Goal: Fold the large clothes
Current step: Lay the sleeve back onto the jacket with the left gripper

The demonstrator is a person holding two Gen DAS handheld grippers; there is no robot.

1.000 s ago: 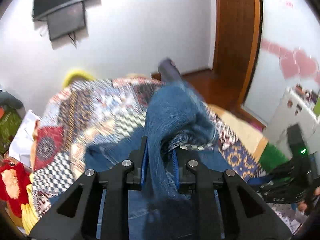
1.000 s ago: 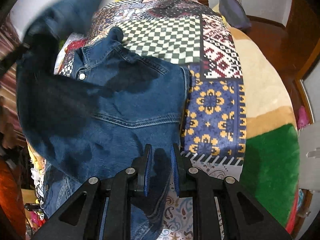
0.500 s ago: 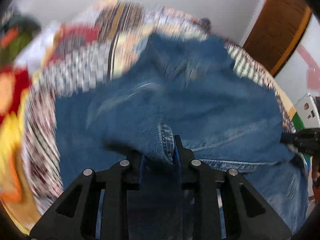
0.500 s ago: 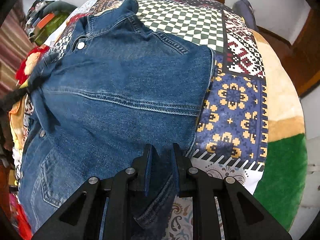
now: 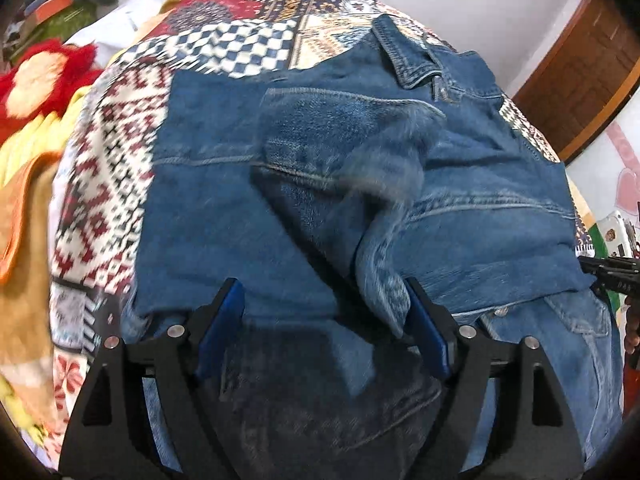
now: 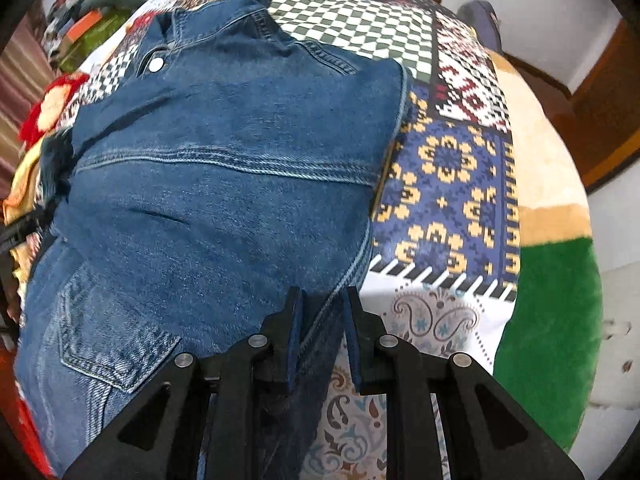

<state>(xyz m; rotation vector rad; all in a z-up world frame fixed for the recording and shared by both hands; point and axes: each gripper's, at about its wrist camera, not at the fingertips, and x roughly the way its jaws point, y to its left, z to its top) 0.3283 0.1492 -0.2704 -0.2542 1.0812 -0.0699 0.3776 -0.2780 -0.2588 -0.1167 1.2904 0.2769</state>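
A blue denim jacket lies spread on the patchwork bed cover, back side up, collar at the far end. A sleeve lies folded across it, blurred. My left gripper is open just above the jacket's near edge, the sleeve end beside its right finger. In the right wrist view the jacket fills the left half. My right gripper is shut on the jacket's right hem edge, low over the cover.
Red and yellow soft things and a cluttered pile lie past the bed's left side. A wooden door stands at the right. A green and beige blanket covers the bed's right edge.
My left gripper brought the sleeve down across the jacket, then opened and let it go. The jacket now lies flatter. My right gripper stays shut on the hem.
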